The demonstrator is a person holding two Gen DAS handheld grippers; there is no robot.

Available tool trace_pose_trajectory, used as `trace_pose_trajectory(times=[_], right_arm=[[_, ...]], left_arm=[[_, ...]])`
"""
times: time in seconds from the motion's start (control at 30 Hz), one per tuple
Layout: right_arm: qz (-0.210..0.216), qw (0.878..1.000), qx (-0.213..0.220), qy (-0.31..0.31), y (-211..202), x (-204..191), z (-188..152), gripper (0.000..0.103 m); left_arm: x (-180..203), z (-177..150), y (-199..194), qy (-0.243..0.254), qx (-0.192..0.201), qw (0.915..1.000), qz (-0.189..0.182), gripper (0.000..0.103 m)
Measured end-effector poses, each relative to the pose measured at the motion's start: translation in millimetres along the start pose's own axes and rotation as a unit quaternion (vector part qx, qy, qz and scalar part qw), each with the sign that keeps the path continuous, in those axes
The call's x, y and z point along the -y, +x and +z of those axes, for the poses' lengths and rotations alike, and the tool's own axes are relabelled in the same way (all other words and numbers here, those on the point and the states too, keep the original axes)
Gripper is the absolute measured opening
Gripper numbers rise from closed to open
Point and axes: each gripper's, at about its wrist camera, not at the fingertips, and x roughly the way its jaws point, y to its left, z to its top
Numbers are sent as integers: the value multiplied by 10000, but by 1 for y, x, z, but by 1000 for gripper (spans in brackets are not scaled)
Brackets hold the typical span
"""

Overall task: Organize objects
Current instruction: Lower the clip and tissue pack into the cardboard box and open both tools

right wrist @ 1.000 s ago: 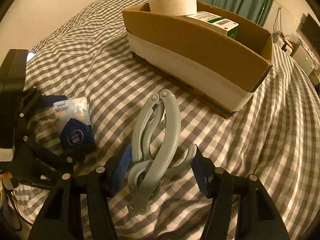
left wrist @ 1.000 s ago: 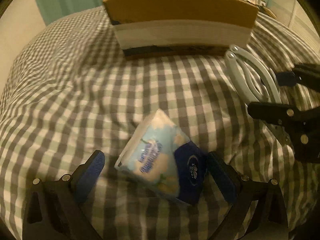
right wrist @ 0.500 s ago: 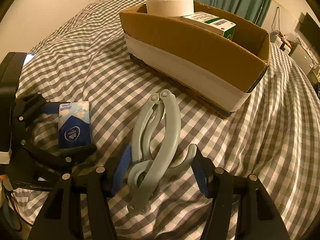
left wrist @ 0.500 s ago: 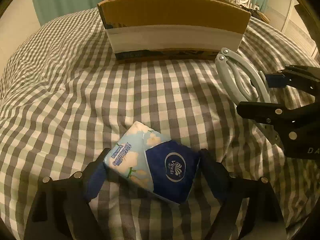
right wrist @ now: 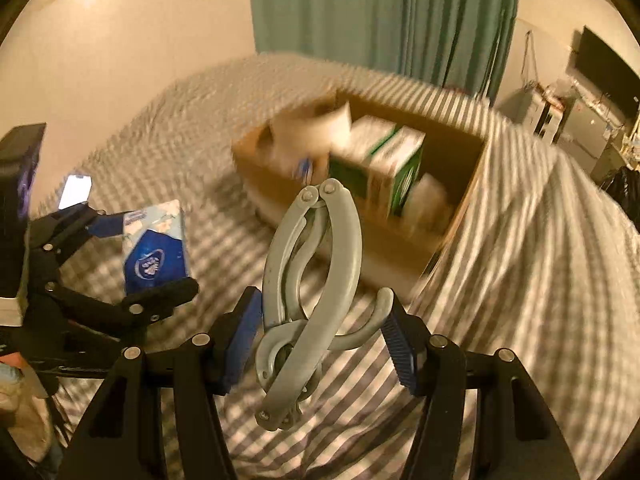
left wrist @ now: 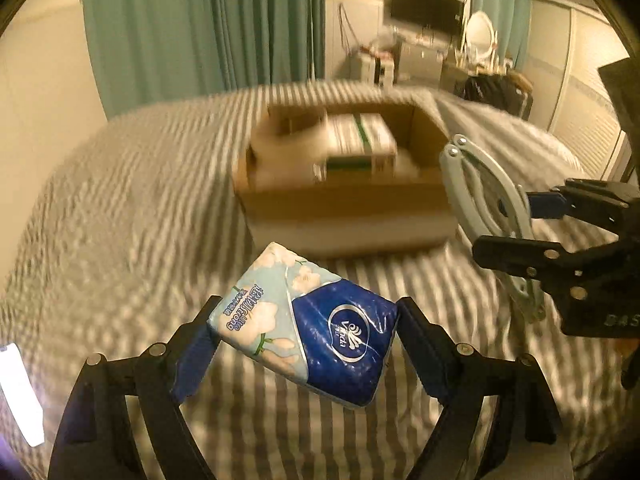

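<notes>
A blue-and-white tissue pack (left wrist: 308, 330) is clamped in the left claw (left wrist: 304, 340), lifted above the checked bed (left wrist: 120, 240). The right claw (right wrist: 320, 328) grips a grey folding hanger (right wrist: 312, 280). Beyond both sits an open cardboard box (left wrist: 344, 208) holding a green-striped carton (left wrist: 356, 148).

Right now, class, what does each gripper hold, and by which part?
The left gripper clamps the tissue pack across its two ends. The right gripper clamps the folded grey hanger at its hook end.
</notes>
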Motion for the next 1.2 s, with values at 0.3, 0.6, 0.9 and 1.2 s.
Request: trace_pose_trajectory(times=[0.3, 0.6, 0.9, 1.2], right_arm=[[-471, 9946, 918, 62, -43, 24, 94, 59], [-568, 9882, 1322, 532, -35, 46, 159, 59], [-573, 9895, 348, 1282, 58, 95, 128, 59], [-450, 9876, 261, 1478, 60, 105, 116, 61]], left_arm=[[-2, 93, -11, 179, 807, 9966, 70, 87], [2, 155, 21, 204, 1006, 9947, 35, 87], [14, 149, 97, 225, 475, 9985, -162, 87], [30, 146, 116, 287, 391, 9985, -266, 88]])
